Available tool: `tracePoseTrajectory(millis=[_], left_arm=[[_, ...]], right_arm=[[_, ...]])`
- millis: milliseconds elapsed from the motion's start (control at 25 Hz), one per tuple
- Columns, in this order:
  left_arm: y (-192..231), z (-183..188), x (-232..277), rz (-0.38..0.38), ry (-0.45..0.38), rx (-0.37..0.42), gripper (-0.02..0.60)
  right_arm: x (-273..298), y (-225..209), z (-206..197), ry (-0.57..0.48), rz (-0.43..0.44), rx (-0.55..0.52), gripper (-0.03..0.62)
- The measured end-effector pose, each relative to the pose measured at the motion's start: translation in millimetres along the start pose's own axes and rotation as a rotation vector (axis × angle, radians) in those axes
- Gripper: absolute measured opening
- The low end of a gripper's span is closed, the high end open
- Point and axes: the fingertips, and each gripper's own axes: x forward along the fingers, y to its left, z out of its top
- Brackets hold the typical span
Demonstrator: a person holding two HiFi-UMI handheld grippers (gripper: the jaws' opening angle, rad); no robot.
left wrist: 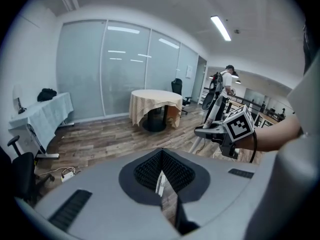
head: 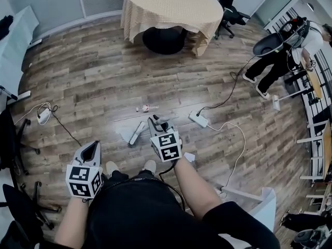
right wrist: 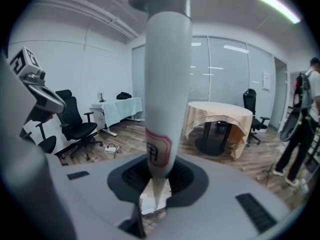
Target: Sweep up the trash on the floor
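A small crumpled piece of pinkish trash [head: 147,108] lies on the wood floor ahead of my feet. My right gripper [head: 158,124] [right wrist: 155,184] is shut on a tall white handle [right wrist: 167,79] with a grey cap, held upright. Below it on the floor lies a flat white head [head: 135,133], a broom or a dustpan; I cannot tell which. My left gripper [head: 92,148] [left wrist: 161,176] hovers lower left, apart from the handle, its jaws shut with nothing between them. The left gripper view shows the right gripper [left wrist: 220,131] and the handle [left wrist: 218,109].
A white power strip [head: 198,119] with trailing cables lies right of the trash. A round table with a cloth [head: 174,7] stands far ahead. A person [head: 282,51] stands far right. Office chairs [head: 13,139] and a white adapter [head: 44,115] are at the left.
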Motion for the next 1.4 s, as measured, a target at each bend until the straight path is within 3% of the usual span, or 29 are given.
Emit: tracePoseTrajectory(millis=[400,1000,1240,1400], left_arm=[[-46,19,34,-0.154,0.012,0.101,-0.003],[-172,37,97,-0.369,0.038,0.245,-0.003],[-218,36,109,-0.404,0.051,0.293,-0.003],[-228,32,107,-0.401,0.076,0.325,-0.003]], right_arm=[[-75,-63,-34,0.0,-0.186,0.102,0.075],[-254,-212,-174,0.139,-0.647,0.239,0.075],[-307,-257,-238,0.235,-0.744,0.244,0.075],[-309,-276,-271,0.31,-0.736,0.218,0.075]])
